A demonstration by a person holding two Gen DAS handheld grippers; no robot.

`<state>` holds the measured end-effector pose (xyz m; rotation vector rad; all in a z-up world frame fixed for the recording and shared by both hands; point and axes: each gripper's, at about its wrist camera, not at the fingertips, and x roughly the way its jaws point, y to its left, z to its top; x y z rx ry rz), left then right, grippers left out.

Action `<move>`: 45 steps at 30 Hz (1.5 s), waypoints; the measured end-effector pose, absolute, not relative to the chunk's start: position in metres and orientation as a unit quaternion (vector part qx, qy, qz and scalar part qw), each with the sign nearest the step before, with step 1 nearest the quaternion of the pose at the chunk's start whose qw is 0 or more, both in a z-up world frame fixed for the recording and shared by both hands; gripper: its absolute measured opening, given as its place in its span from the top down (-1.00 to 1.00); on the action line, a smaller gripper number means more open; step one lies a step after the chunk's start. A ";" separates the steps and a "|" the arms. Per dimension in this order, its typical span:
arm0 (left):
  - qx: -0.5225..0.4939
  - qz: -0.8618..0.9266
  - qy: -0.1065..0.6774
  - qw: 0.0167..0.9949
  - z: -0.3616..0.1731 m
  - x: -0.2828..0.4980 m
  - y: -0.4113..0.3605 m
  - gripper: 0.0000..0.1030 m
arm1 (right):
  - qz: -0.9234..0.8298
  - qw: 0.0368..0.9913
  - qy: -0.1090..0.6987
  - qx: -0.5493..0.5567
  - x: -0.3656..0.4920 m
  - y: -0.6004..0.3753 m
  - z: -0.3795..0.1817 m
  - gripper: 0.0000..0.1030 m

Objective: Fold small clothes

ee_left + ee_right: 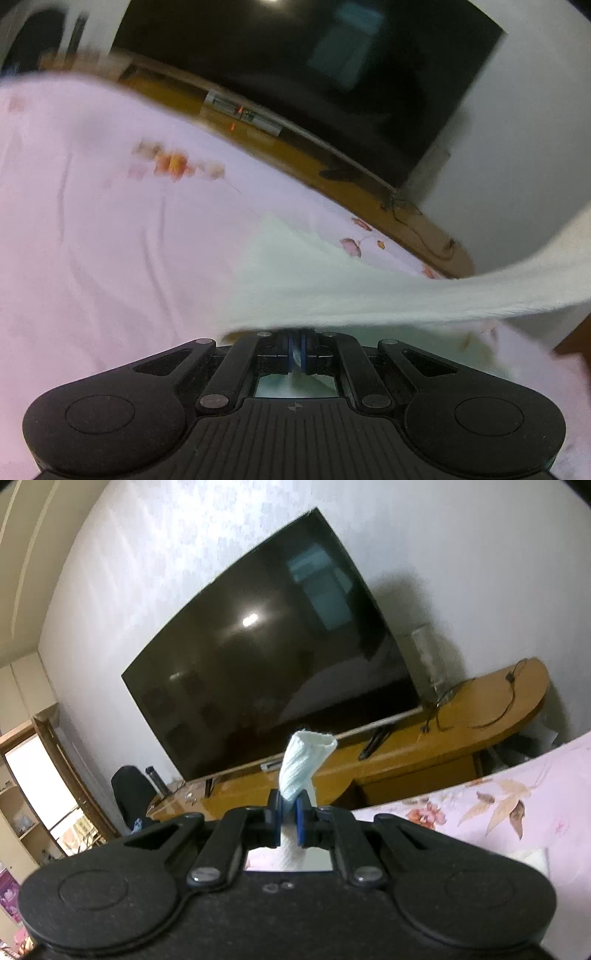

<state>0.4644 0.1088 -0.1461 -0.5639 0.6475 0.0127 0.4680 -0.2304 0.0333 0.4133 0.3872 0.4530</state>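
Left fingers (297, 350) clenched on the near edge of the white cloth (332, 291); right fingers (287, 812) clamped on a bunched corner of the same pale ribbed fabric (304, 764), which pokes up past the pads. Cloth stretched between the two grips, sagging over the pink floral bedsheet (92, 221), one end rising off to the right in the left wrist view. To do well: keep both grips firm, hold the span taut and level, then lower evenly onto the bed so the edges meet without a twist. Small garment, probably; thin, soft, lightly textured knit, white with a bluish cast, limp enough to droop. Beyond, a dark television (273, 653) on a wooden desk (480, 716).
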 end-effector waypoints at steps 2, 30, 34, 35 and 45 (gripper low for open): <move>-0.315 -0.006 0.326 0.891 -0.157 0.466 0.116 0.94 | 0.215 0.936 0.190 0.204 0.468 -0.236 0.032 0.83; -0.359 0.053 0.275 0.890 -0.147 0.407 0.130 0.34 | 0.238 0.935 0.185 0.185 0.465 -0.214 0.051 0.83; -0.234 0.009 0.271 0.934 -0.132 0.409 0.102 0.34 | 0.238 0.935 0.185 0.187 0.465 -0.213 0.050 0.83; -0.219 0.001 0.271 0.937 -0.130 0.411 0.099 0.34 | 0.238 0.935 0.185 0.188 0.464 -0.213 0.049 0.83; -0.182 -0.025 0.309 0.933 -0.128 0.453 0.087 0.34 | 0.221 0.940 0.185 0.181 0.460 -0.220 0.050 0.83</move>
